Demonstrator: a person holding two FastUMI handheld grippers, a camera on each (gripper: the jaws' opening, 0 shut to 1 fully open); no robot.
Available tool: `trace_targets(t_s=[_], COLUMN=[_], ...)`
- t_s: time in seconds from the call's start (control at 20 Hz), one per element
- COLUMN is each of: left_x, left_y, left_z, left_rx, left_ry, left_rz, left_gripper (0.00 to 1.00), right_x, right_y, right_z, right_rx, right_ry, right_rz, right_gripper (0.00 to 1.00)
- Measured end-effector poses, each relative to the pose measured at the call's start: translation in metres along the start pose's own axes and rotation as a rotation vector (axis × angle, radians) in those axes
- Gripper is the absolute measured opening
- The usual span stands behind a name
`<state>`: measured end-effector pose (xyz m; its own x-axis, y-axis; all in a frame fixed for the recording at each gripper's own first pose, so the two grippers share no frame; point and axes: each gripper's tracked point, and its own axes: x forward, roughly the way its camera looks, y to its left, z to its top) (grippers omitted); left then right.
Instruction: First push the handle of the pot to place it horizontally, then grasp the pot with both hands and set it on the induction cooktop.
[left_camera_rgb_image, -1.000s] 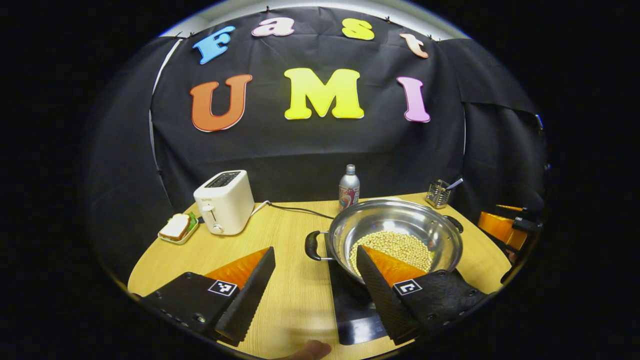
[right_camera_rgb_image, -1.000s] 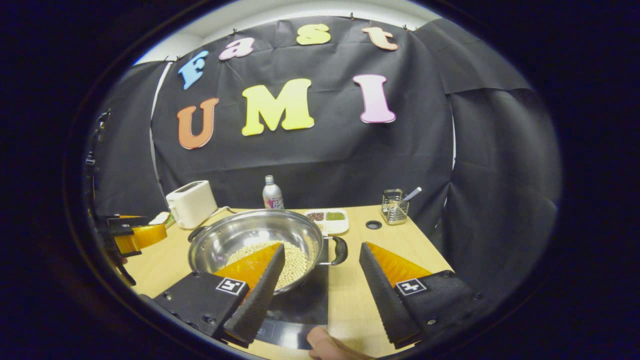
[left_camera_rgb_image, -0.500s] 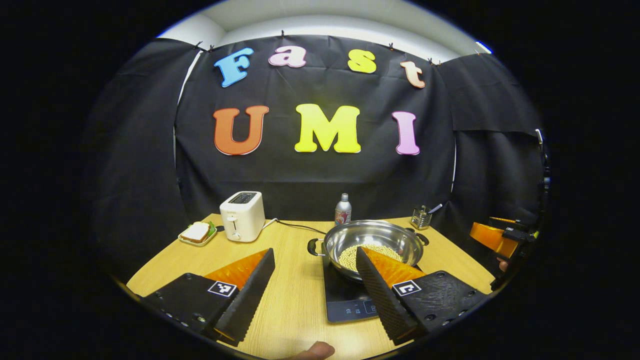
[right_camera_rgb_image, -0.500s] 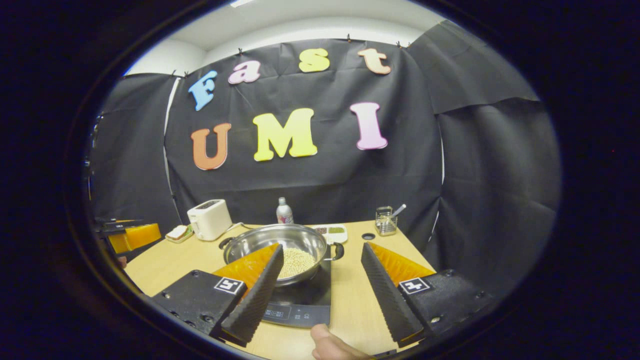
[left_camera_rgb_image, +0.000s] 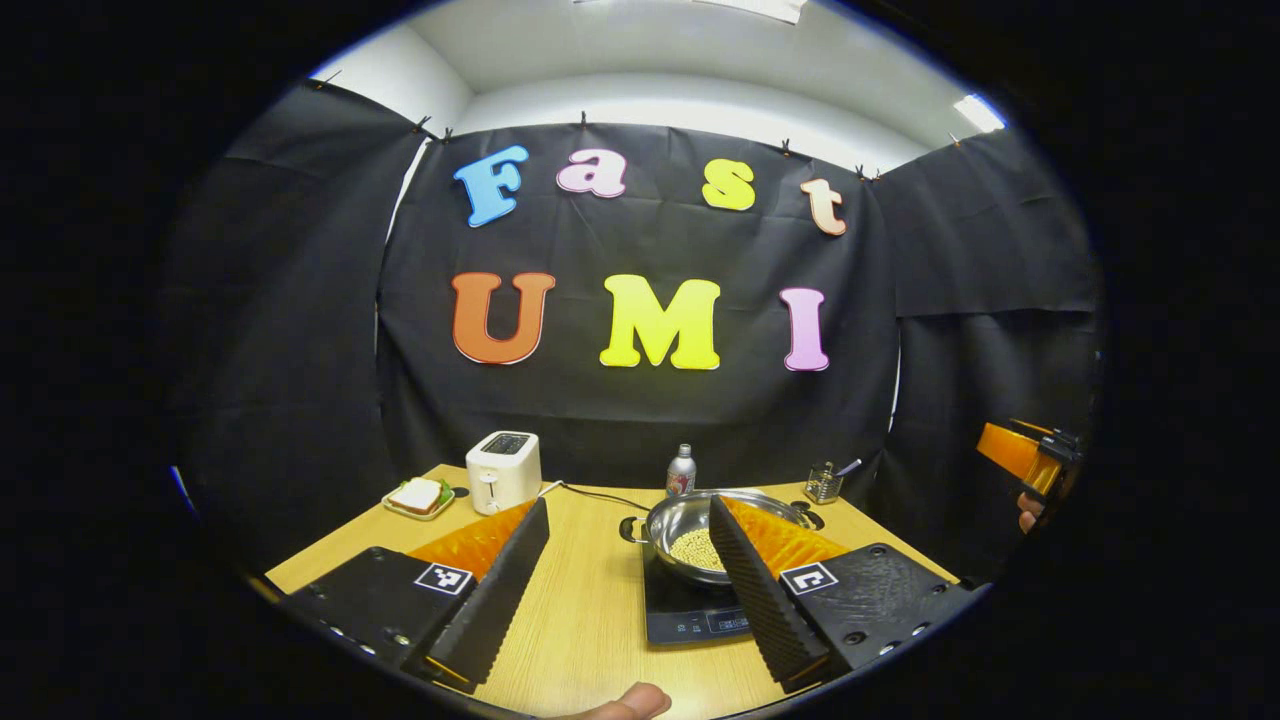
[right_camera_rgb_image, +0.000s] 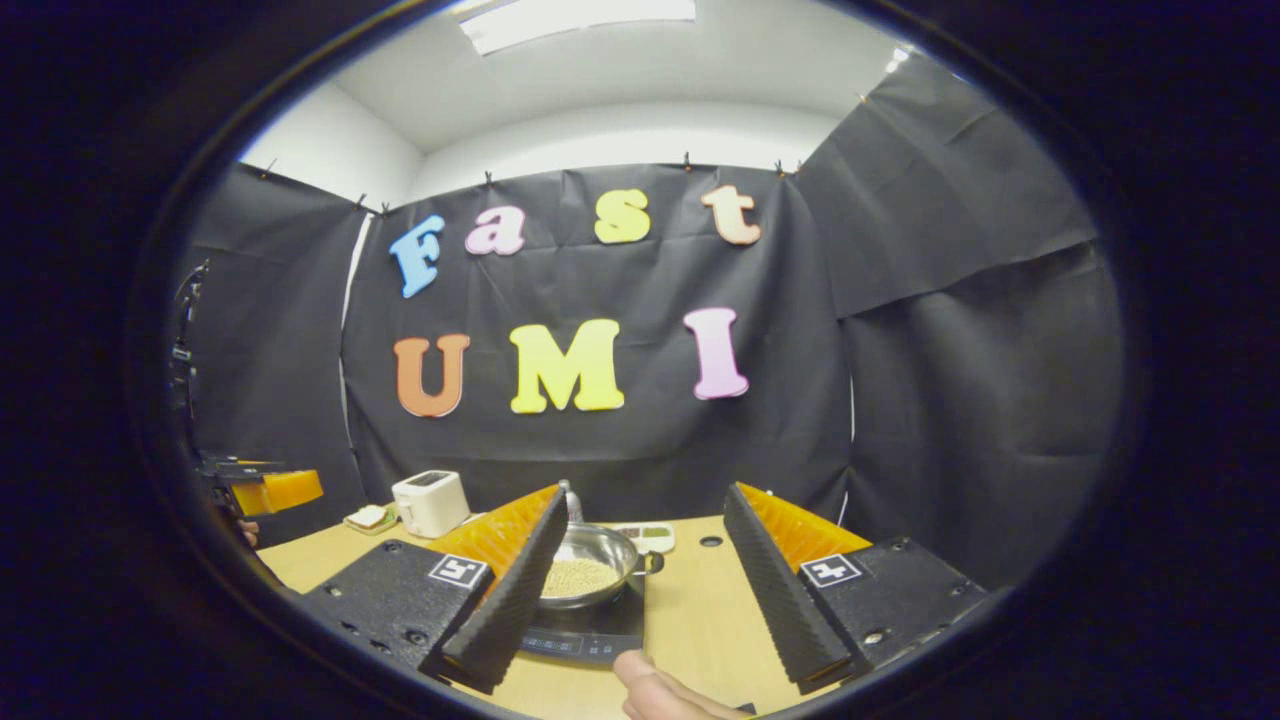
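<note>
We saw the shiny steel pot of pale beans sitting on the flat black induction cooktop, ahead of both tools. Left gripper and right gripper gaped apart, holding nothing.

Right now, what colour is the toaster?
White, clearest in the left gripper view: toaster at the table's back.

Both pulled back and tilted up from the pot on the induction cooktop: left tool and right tool now well apart from it, wide-spread
</note>
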<state>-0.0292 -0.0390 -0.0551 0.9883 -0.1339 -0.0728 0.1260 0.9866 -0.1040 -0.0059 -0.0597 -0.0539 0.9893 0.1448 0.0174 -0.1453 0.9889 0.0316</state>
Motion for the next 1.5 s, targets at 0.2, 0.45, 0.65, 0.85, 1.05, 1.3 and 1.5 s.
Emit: trace_targets(t_s=[0.2,0.45,0.65,0.85,1.05,1.3,1.5], left_x=[-0.031,-0.059,-0.063,-0.056,-0.051,-0.049,-0.051], left_y=[-0.006,-0.007,-0.012,-0.006,0.003,0.007,0.005], left_z=[0.024,0.043,0.036,0.028,0.020,0.019,0.020], left_rx=[0.017,0.088,0.062,0.050,0.042,0.046,0.049], left_ry=[-0.067,-0.188,-0.193,-0.171,-0.152,-0.147,-0.154], left_rz=[-0.010,0.027,0.003,0.010,0.026,0.031,0.026], left_gripper=[0.96,0.95,0.95,0.95,0.95,0.95,0.95], right_x=[-0.033,-0.060,-0.062,-0.053,-0.047,-0.052,-0.057], right_y=[-0.009,-0.011,-0.010,-0.018,-0.014,-0.010,-0.006], right_z=[0.026,0.031,0.029,0.019,0.011,0.015,0.019], right_rx=[-0.012,-0.041,-0.028,-0.035,-0.051,-0.051,-0.060], right_ry=[-0.073,-0.098,-0.105,-0.060,-0.030,-0.036,-0.045], right_rz=[-0.026,-0.049,-0.037,-0.081,-0.076,-0.077,-0.071], right_gripper=[0.96,0.96,0.96,0.96,0.96,0.96,0.96])
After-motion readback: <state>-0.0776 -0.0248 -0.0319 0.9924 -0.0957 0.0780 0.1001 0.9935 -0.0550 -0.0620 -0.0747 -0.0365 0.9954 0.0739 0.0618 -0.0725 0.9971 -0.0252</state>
